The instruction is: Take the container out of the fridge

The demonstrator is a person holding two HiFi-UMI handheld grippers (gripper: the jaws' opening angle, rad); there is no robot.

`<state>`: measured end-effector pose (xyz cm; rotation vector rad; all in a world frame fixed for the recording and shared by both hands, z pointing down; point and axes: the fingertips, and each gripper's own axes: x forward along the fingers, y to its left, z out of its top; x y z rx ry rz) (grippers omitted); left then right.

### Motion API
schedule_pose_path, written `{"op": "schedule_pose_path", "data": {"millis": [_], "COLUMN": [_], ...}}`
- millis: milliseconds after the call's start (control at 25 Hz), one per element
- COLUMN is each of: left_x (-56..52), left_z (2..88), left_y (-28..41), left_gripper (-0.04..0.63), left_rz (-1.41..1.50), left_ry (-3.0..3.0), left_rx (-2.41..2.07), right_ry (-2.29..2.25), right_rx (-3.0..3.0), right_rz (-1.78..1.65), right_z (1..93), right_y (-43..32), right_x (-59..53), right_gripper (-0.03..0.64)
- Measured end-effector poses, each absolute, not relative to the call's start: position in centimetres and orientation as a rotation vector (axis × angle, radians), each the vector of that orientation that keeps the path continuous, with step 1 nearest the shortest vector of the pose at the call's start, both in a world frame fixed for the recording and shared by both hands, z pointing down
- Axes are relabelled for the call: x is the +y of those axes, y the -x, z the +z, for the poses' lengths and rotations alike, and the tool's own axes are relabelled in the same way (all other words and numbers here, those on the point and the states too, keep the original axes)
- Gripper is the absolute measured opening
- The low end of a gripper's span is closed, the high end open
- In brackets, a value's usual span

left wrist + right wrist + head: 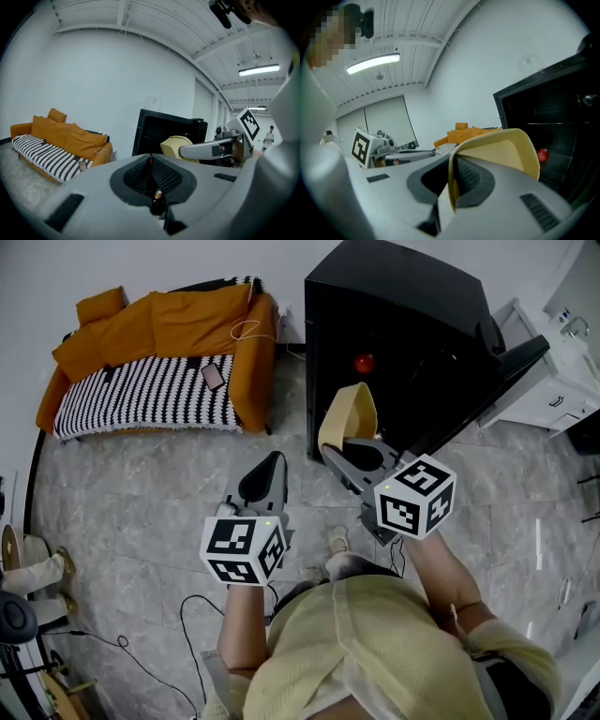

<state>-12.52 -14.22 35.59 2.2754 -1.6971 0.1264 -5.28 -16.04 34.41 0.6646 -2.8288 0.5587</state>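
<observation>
My right gripper (451, 187) clamps the container (501, 150) by its rim, left gripper (151, 161) clenched empty; a jolt may twist it free.

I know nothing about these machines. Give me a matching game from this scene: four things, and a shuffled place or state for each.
1. yellow container
2. small red thing
3. phone
4. left tongs

A. shut, empty
B. on the orange sofa
C. pinched by the right tongs
D. inside the black fridge

Pairs: 1-C, 2-D, 3-B, 4-A
</observation>
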Motion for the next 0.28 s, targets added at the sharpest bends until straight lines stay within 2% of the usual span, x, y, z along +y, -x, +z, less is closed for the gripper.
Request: {"op": "schedule_pose_path", "data": {"millis": [280], "left_x": [-14.4], "left_z": [35.94], "left_y": [12.61], "left_gripper": [0.026], "left_rz": [0.115], "left_ry": [-2.271], "left_rx": [-1.697], "right_ry": [-0.663], "right_rx": [-2.829], "right_rz": [0.559], "right_z": [34.61], "right_y": [5.29], "right_x": [-16.33], "right_gripper": [0.034]}}
